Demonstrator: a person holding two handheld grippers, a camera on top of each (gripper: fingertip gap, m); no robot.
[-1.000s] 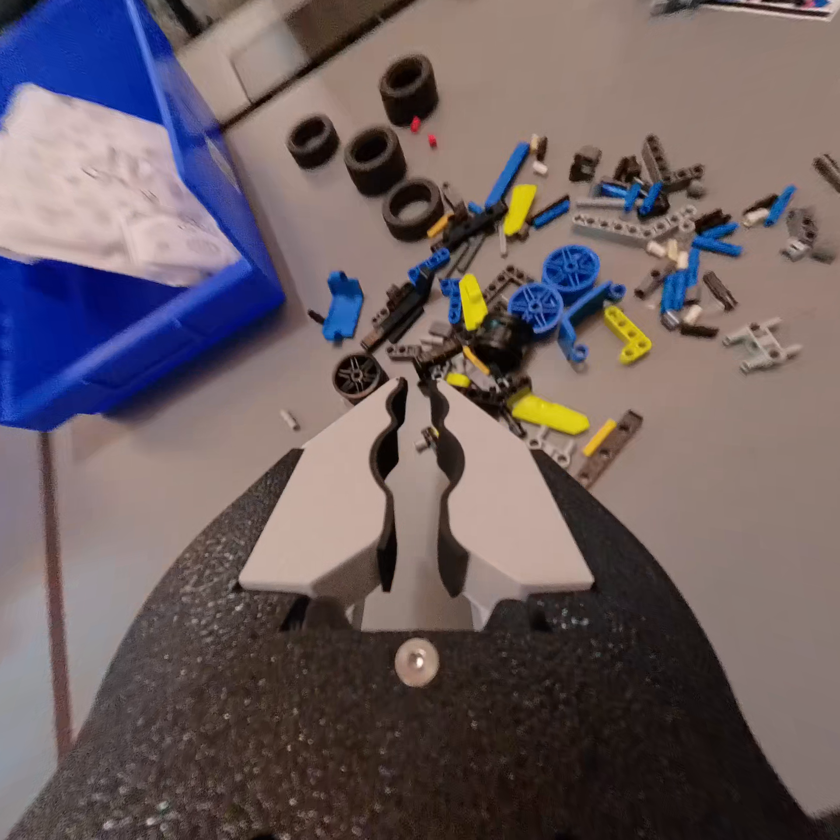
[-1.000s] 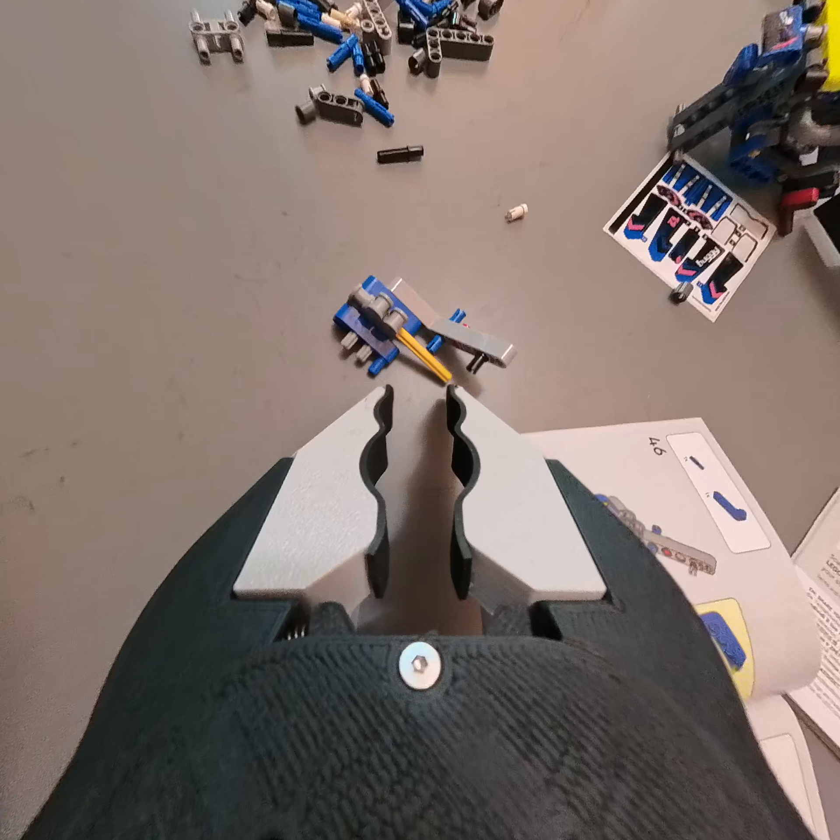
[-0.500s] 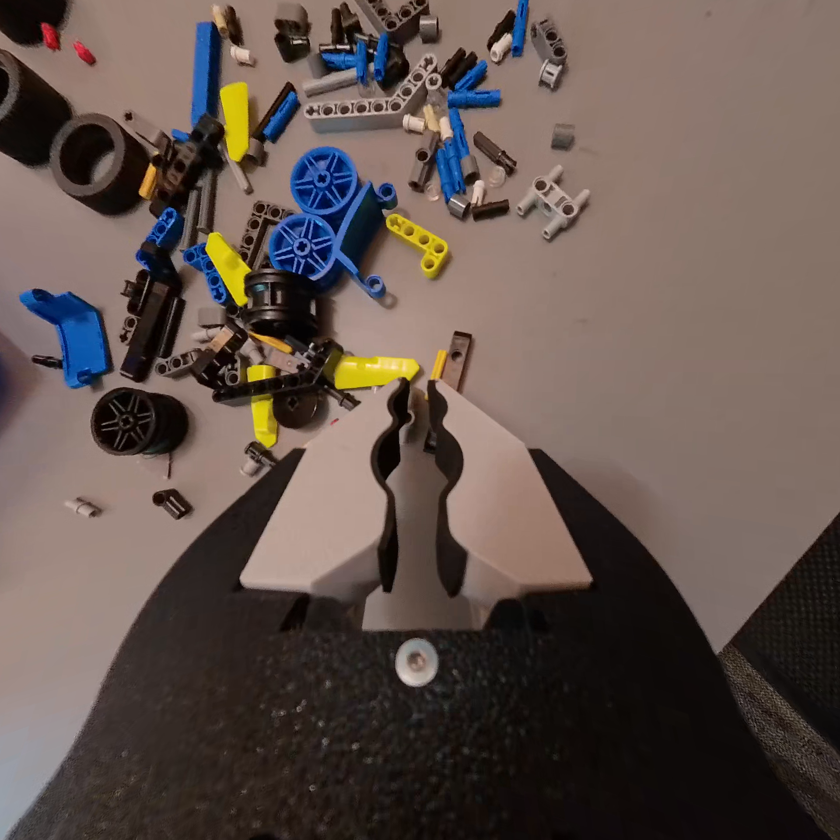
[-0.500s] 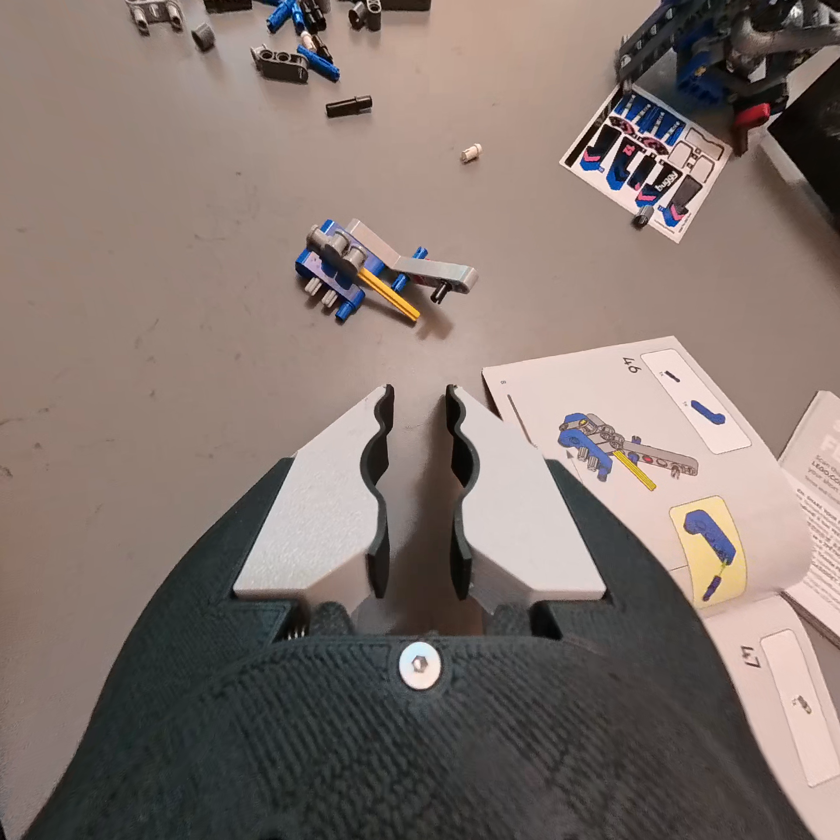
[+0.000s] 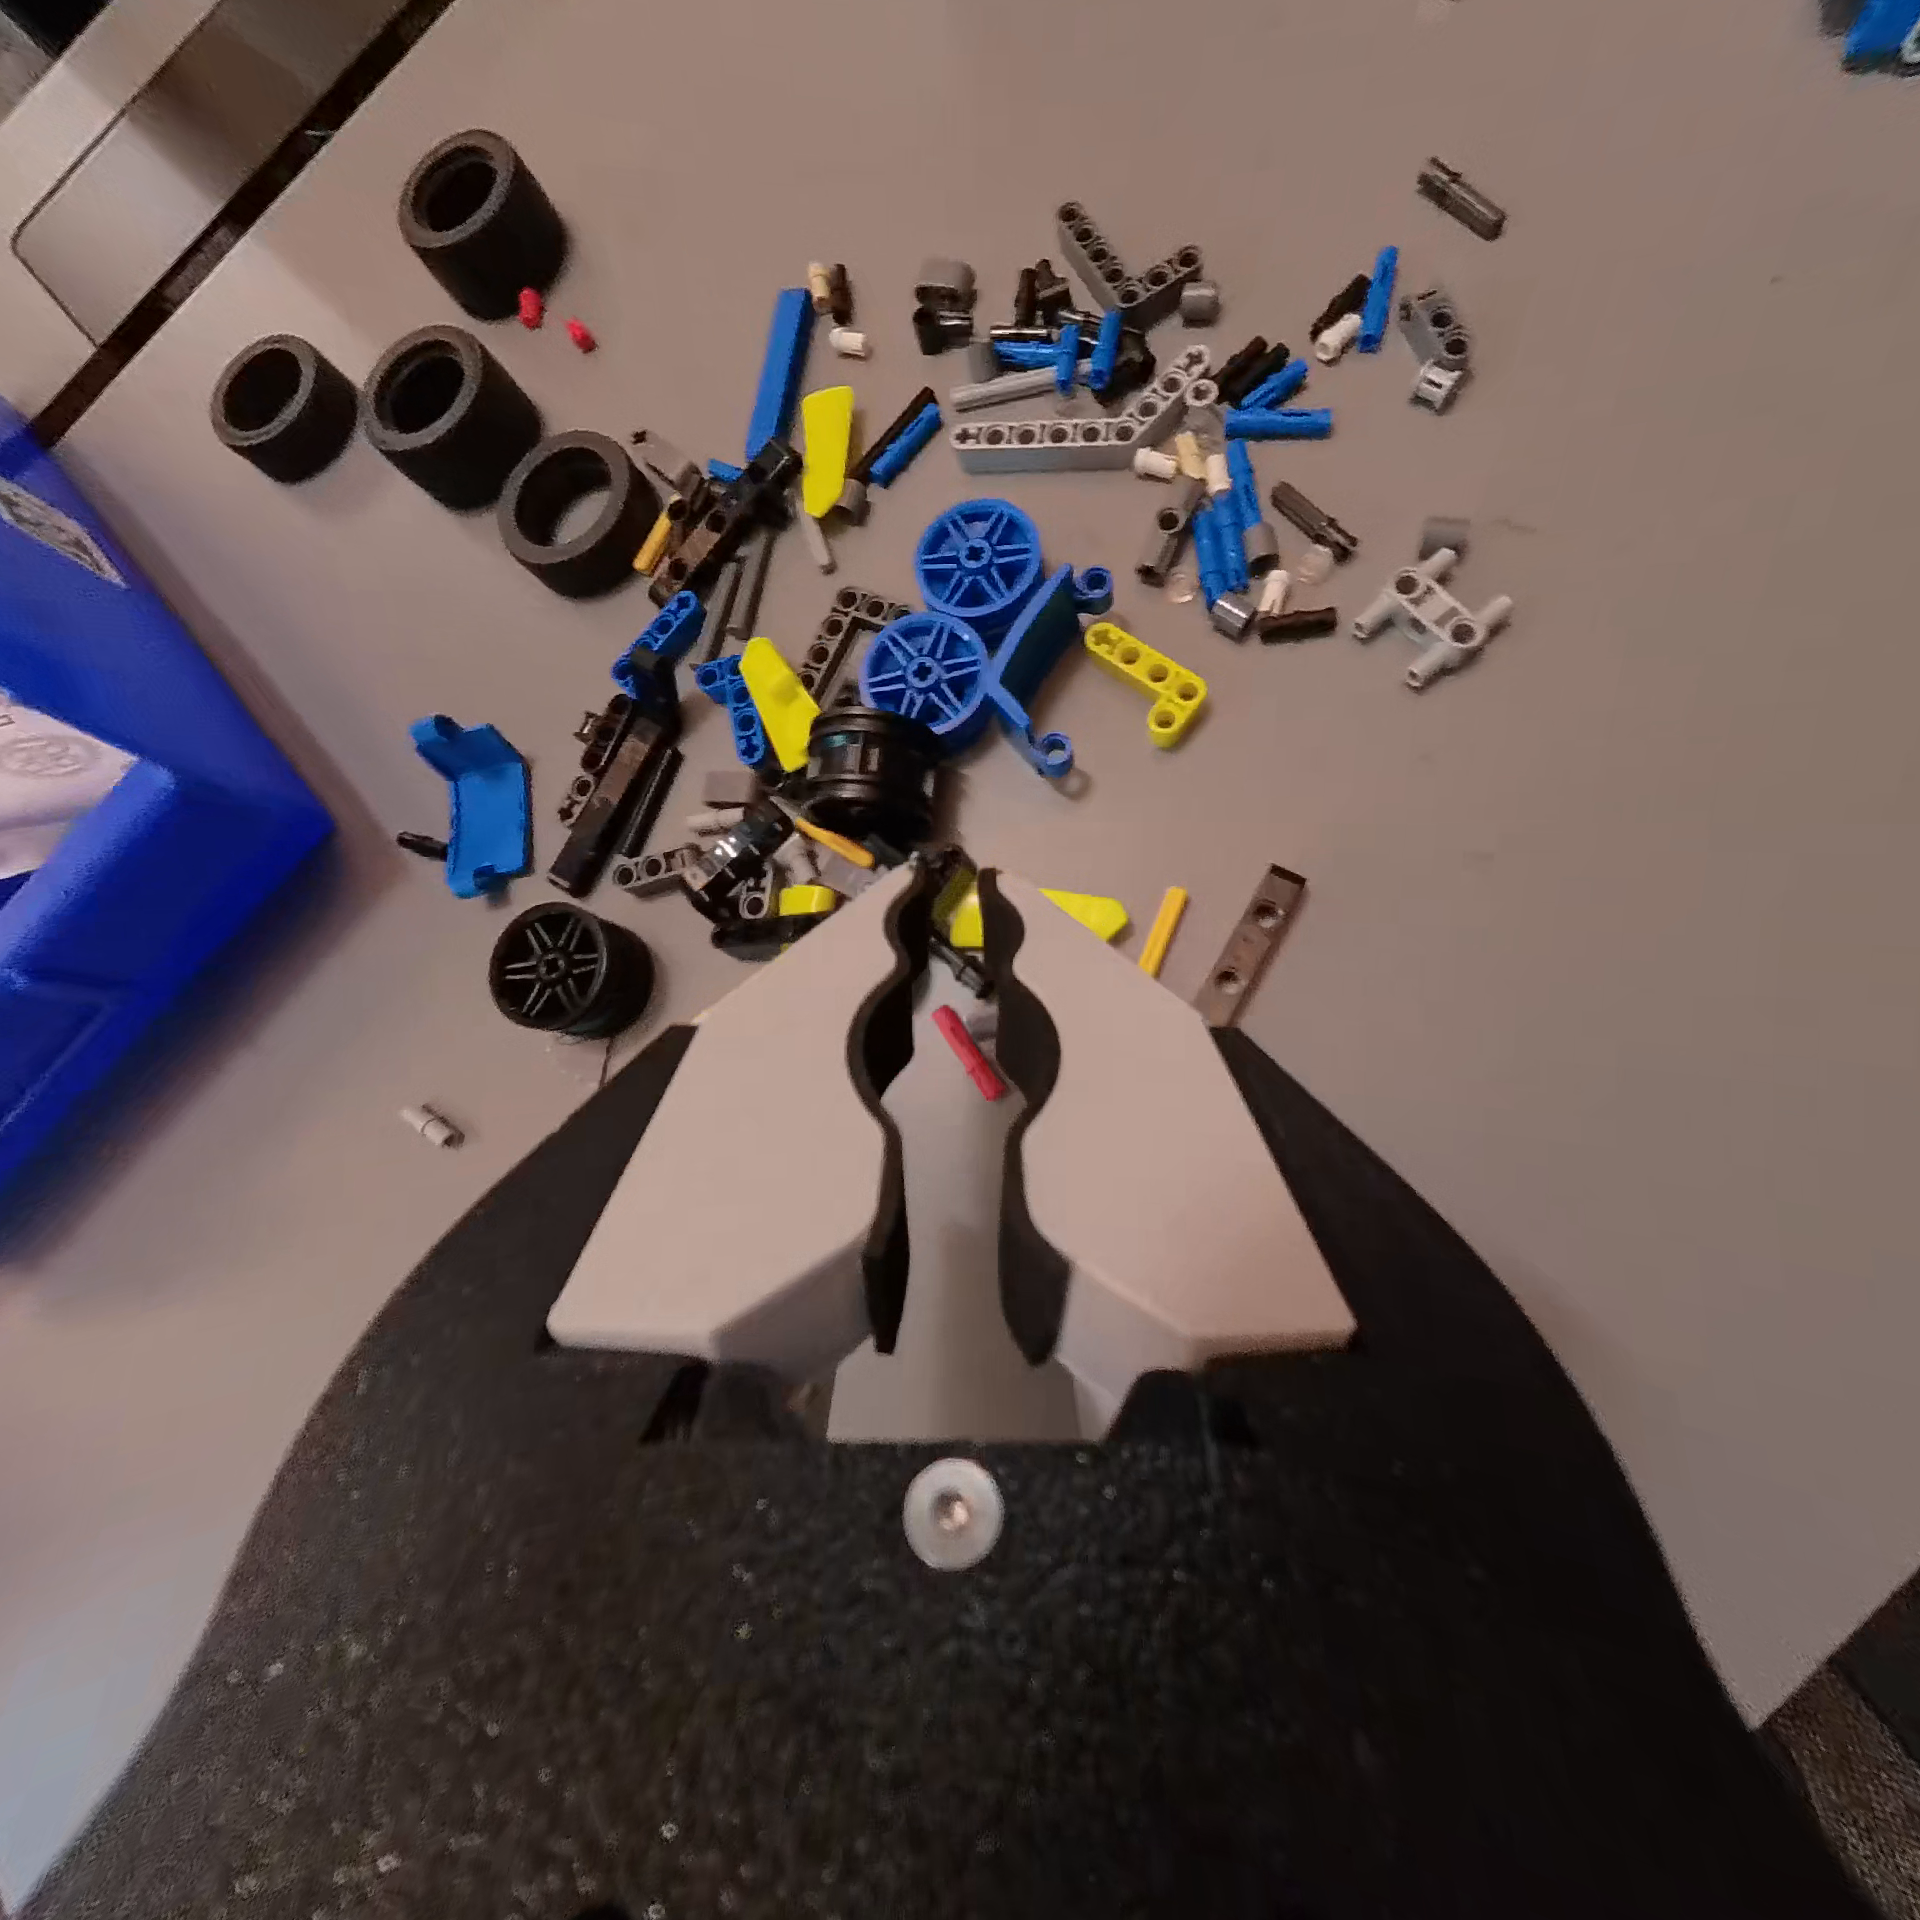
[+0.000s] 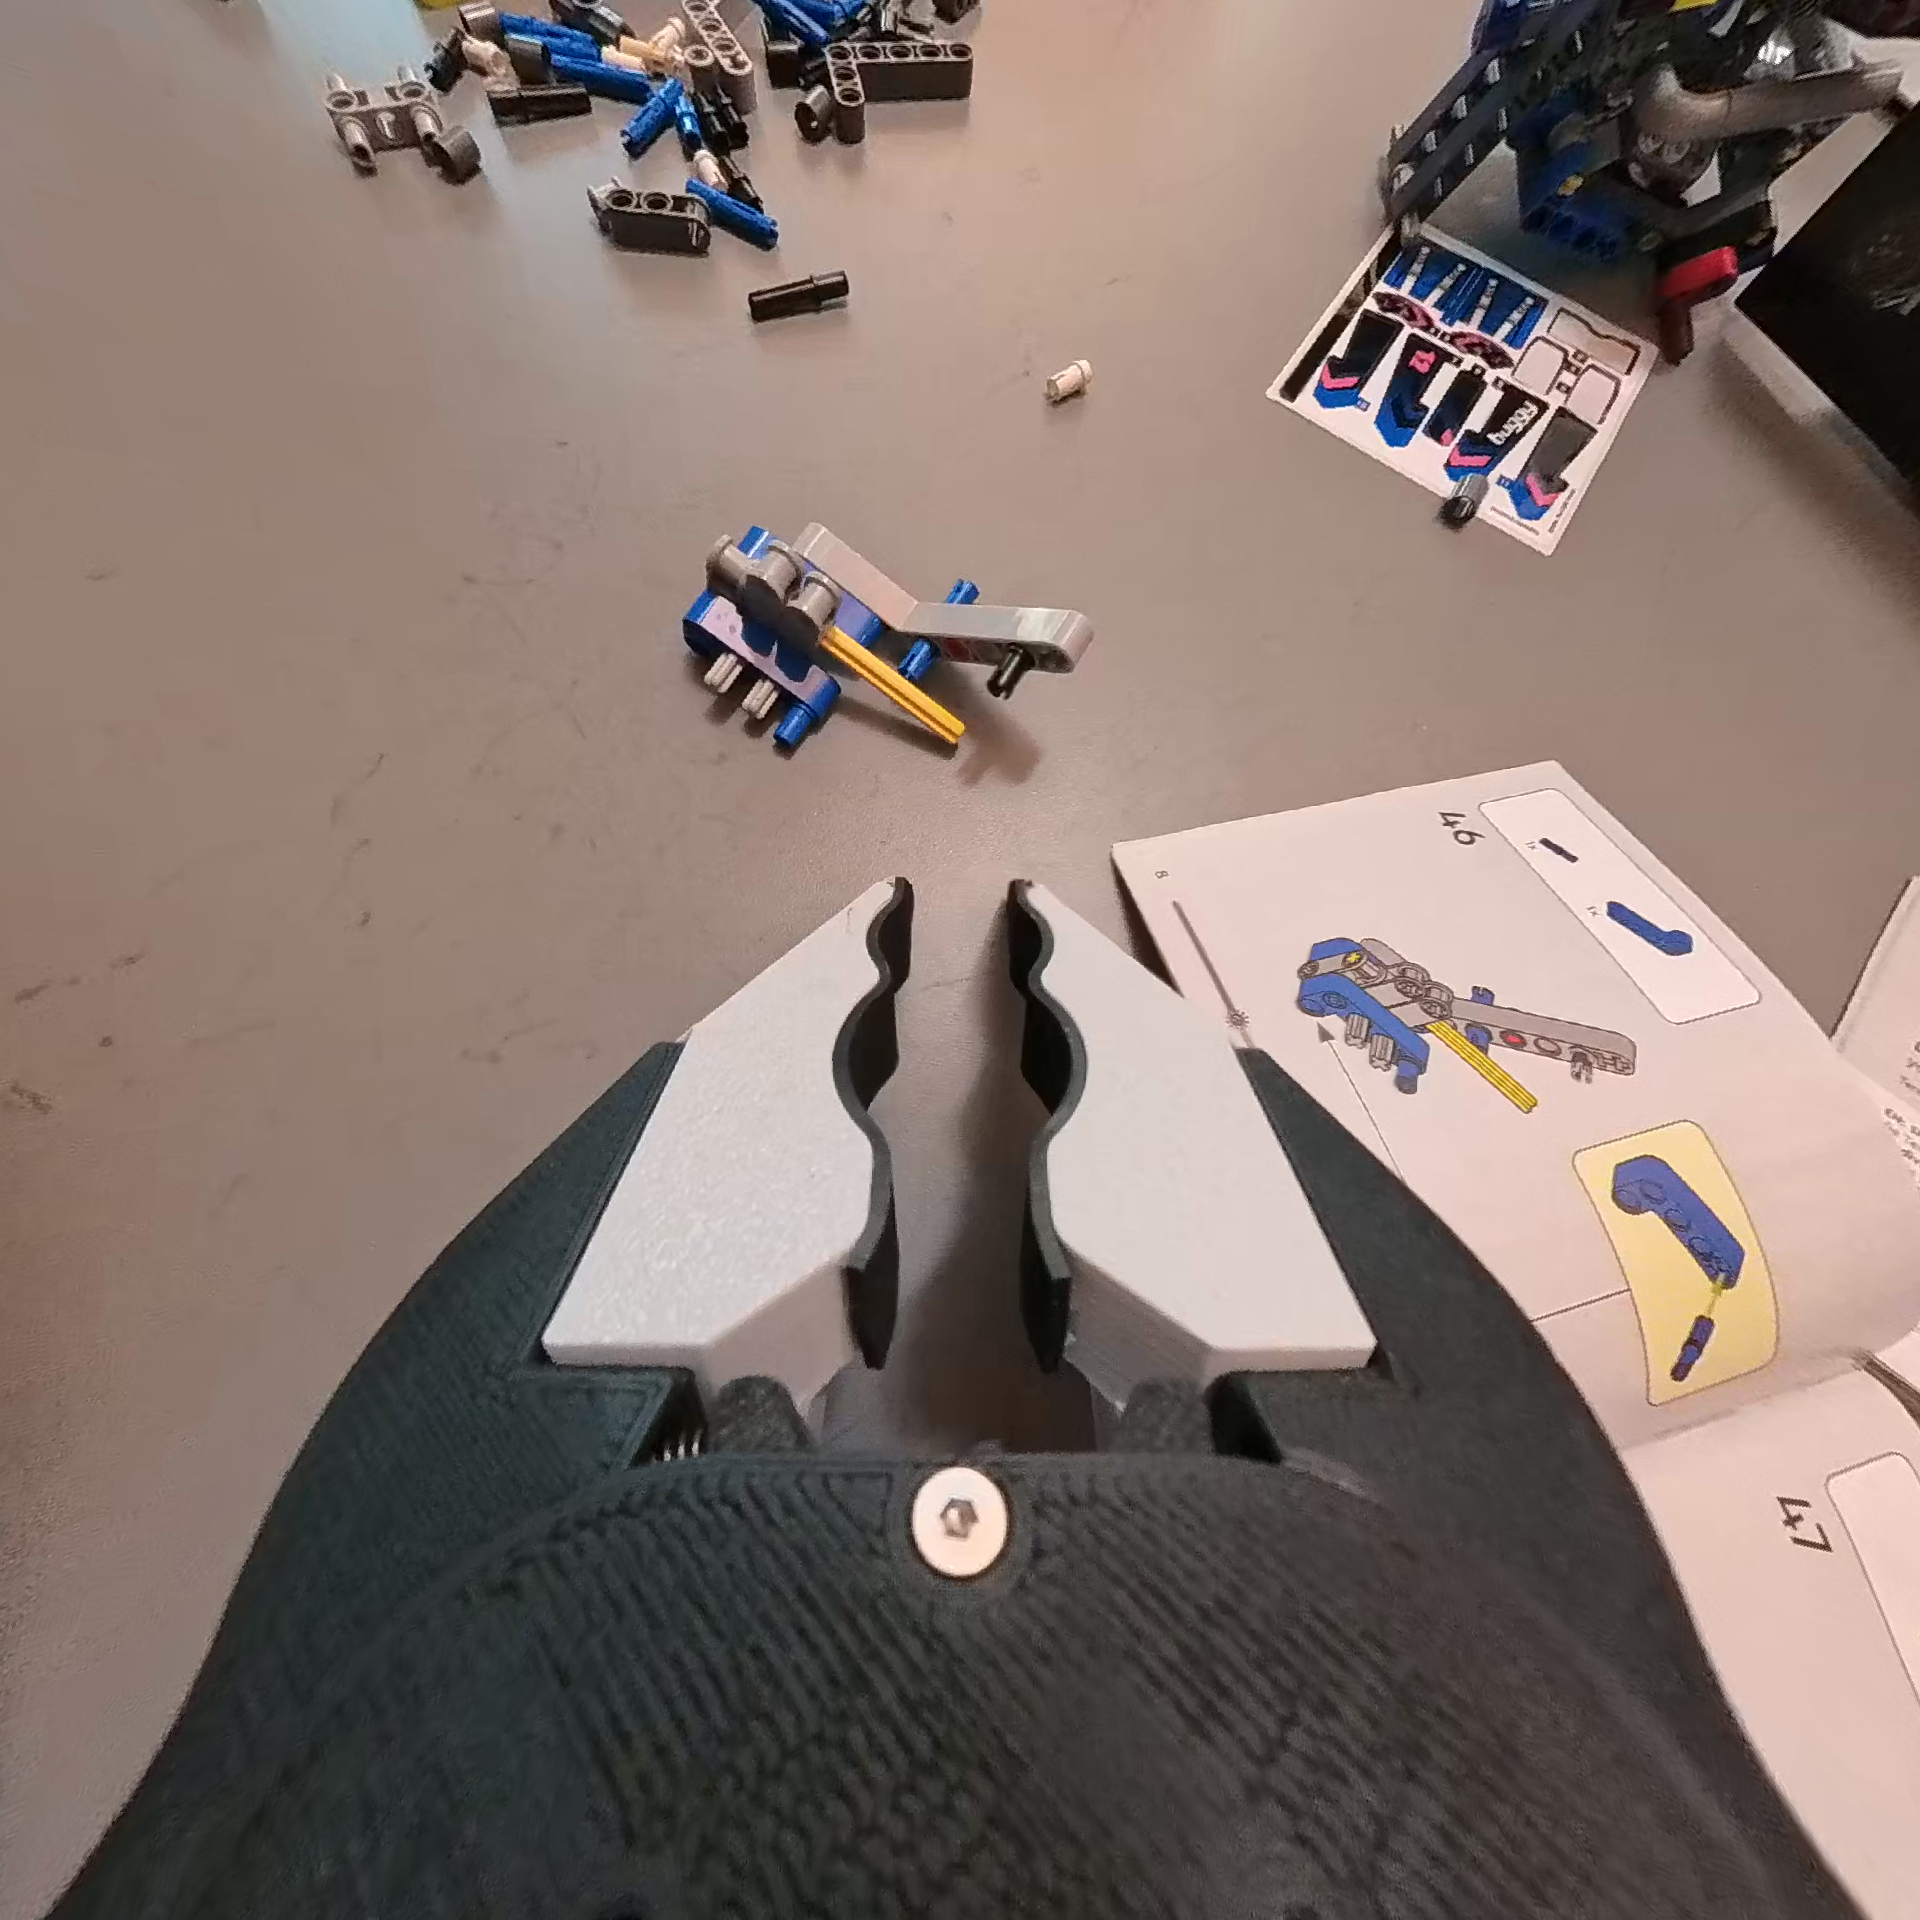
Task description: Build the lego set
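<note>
Left tongs (image 5: 951,883) angled down over the near fringe of the parts pile (image 5: 935,540), tips slightly apart, gripping nothing; a red axle (image 5: 968,1051) seen on the worktop (image 5: 1558,935) through the gap. Beyond, two blue wheels (image 5: 925,670), then four tyres (image 5: 447,416) toward the far left corner; blue bin (image 5: 125,831) at the left edge.

Right tongs (image 6: 958,899) tilted down over bare worktop, parted and empty. Manual (image 6: 1507,1091) just right, open. Ahead, the small assembly (image 6: 862,634) lying flat, long axis left to right, grey beam end pointing right, yellow axle slanting toward the near right. Farther: sticker sheet (image 6: 1455,405), half-built model (image 6: 1662,125) in the far right corner.
</note>
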